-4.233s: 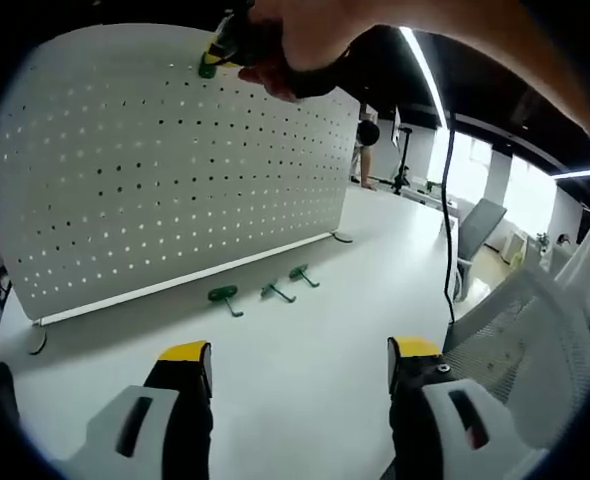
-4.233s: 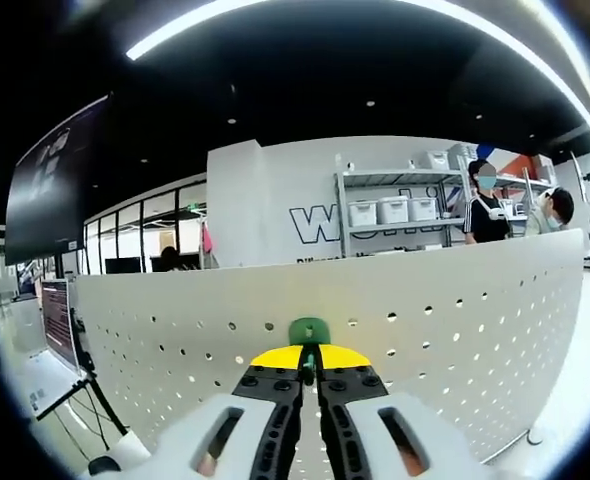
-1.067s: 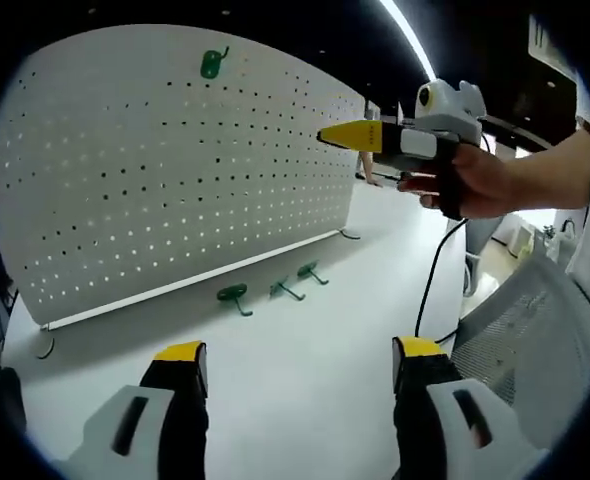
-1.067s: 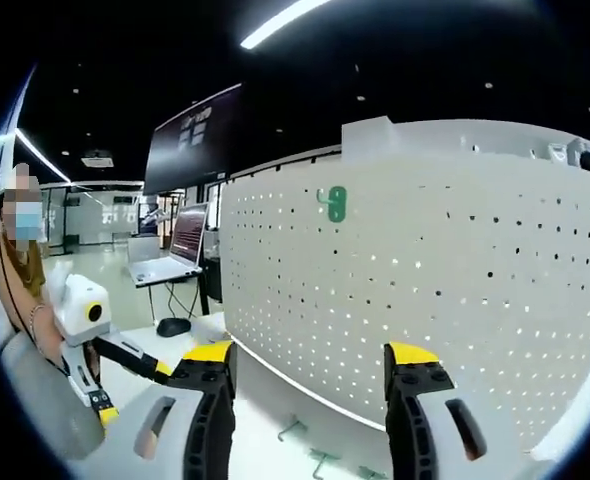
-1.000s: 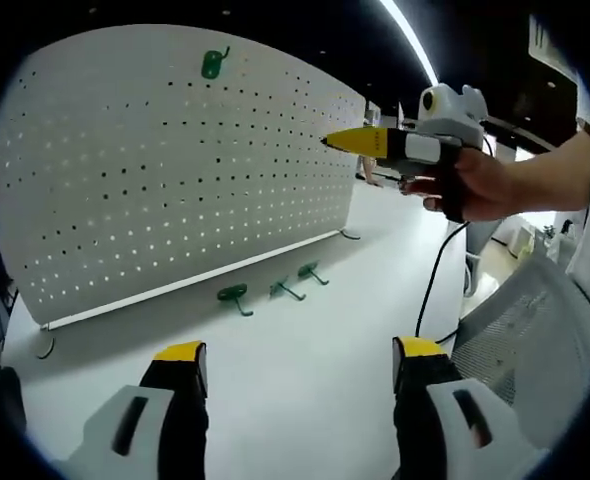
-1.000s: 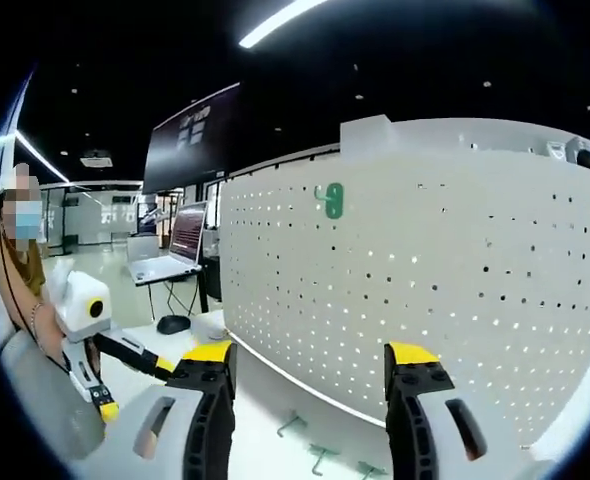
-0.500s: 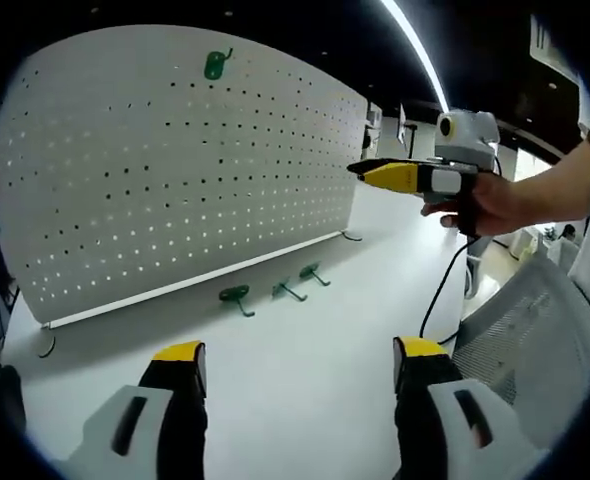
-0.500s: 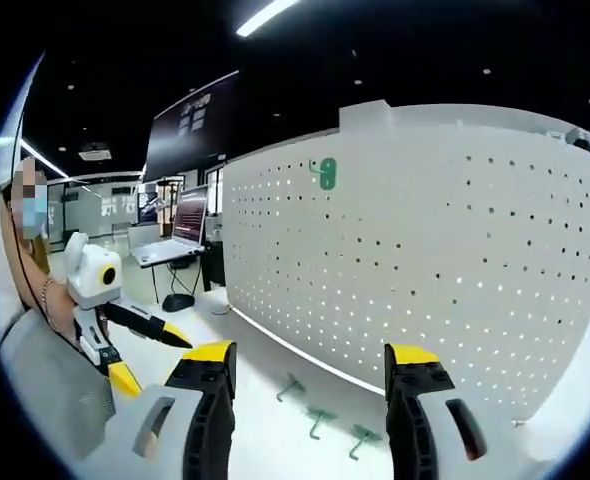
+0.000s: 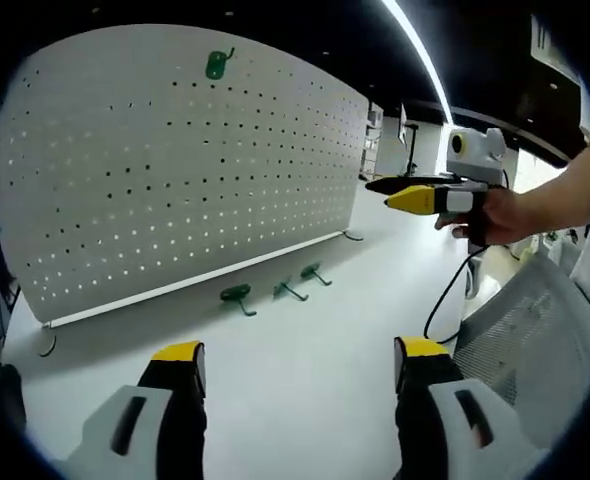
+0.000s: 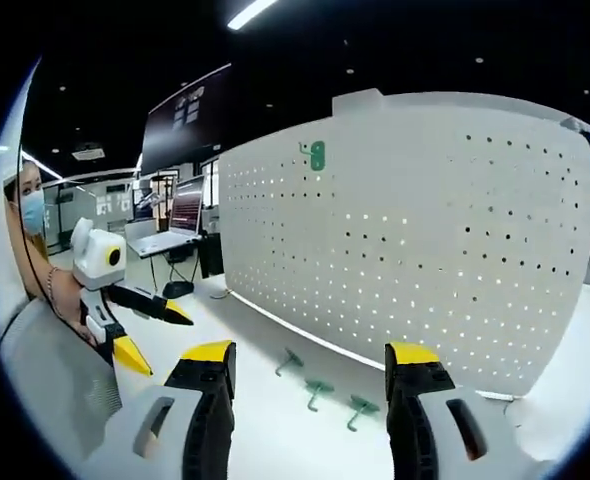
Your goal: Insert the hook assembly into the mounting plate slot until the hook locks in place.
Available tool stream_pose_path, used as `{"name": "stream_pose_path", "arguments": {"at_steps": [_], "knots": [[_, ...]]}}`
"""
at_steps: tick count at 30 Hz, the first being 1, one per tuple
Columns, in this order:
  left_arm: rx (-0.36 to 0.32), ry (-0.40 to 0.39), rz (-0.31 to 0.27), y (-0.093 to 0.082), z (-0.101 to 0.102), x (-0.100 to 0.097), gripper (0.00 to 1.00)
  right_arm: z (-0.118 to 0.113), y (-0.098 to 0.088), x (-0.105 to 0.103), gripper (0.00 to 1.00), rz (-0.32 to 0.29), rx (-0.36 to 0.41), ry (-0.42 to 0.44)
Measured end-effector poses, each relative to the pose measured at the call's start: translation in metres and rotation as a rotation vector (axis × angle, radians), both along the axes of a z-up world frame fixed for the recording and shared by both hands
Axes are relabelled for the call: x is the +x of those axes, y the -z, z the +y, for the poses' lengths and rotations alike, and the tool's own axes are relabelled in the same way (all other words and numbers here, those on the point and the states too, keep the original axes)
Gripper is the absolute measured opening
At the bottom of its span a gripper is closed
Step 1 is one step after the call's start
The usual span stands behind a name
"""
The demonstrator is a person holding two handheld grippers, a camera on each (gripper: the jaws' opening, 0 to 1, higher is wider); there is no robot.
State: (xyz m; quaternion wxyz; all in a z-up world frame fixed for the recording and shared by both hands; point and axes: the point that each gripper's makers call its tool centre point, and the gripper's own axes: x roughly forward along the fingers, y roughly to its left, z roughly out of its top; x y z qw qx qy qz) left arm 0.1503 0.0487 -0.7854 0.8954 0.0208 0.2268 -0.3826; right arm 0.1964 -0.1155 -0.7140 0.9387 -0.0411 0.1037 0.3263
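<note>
We see the hook seated high on the pegboard, upper left of frame, three spares on the table below, and both grippers, left and right, gaping empty.

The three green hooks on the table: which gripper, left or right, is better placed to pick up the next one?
Probably the right gripper: open, the green hooks lie just beyond its tips. The left gripper, also open, sits further back.

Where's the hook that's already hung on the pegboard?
The hung hook sits near the pegboard's top edge in the left gripper view, high above three loose hooks on the table.
</note>
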Motion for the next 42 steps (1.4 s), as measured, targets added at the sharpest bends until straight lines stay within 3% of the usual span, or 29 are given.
{"name": "stream_pose_path", "arguments": {"at_steps": [42], "knots": [[-0.007,-0.020,0.010,0.001,0.005,0.002,0.82,-0.042,0.041,-0.037,0.61,0.115,-0.036,0.060]]}}
